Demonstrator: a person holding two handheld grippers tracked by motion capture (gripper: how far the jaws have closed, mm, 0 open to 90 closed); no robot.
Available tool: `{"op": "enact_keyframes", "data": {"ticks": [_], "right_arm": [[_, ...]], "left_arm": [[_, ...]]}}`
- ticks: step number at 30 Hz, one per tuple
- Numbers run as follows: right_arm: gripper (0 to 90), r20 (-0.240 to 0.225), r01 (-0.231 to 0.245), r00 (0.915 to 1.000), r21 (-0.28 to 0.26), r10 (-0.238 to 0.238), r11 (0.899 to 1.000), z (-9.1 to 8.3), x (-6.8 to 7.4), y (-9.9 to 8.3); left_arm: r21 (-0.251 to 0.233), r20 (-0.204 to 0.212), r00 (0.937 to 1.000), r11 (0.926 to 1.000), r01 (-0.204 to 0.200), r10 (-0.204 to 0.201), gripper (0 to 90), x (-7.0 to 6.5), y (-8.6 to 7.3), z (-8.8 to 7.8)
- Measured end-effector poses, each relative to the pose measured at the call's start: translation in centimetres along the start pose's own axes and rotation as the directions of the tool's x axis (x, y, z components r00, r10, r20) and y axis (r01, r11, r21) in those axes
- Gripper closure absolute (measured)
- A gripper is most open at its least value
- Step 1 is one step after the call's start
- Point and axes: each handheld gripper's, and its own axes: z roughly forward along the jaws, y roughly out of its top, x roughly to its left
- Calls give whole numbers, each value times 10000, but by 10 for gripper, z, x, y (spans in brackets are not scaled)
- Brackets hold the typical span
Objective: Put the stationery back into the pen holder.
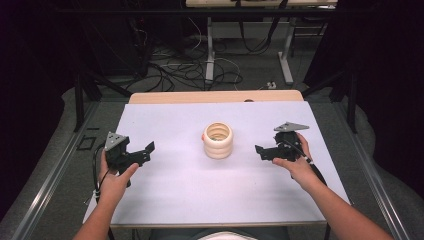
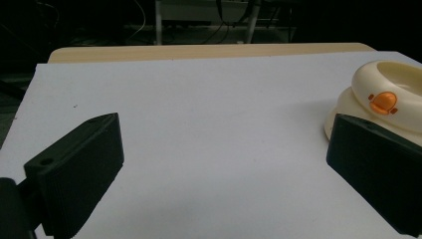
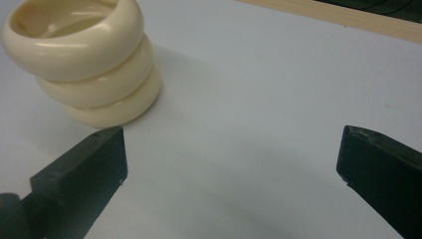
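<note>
Near the middle of the white table (image 1: 165, 200), a stack of three cream rings (image 1: 218, 140) is standing, hollow down its centre, an orange button (image 2: 383, 101) showing on one ring. I am holding my left gripper (image 1: 142, 152) and right gripper (image 1: 263, 151) either side, jaws spread, gripping nothing.

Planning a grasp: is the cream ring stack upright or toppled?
Upright: the three cream rings sit stacked on the white table, top opening facing up.
</note>
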Motion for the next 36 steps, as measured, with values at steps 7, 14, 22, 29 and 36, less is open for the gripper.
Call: {"op": "enact_keyframes", "data": {"ticks": [7,14,22,29,36], "right_arm": [[0,181,-762,9969,43,761,9971,-1,-17,-20],[0,556,-1551,9864,40,1546,9879,2,-31,-32],[0,1076,-2127,9721,293,2085,9767,6,-41,-43],[0,1327,-2322,9649,273,2267,9723,7,-47,-48],[0,1391,-2446,9612,294,2383,9692,8,-49,-50]], "left_arm": [[38,-13,10000,10000,-11,11,15,1,-1,1],[97,-16,10000,10000,-19,19,15,1,-1,1],[113,-58,10000,9999,10,-9,15,2,-1,1],[83,-66,10000,10000,2,-2,15,2,-1,1],[106,-93,10000,9999,-4,5,15,2,-1,1]]}}
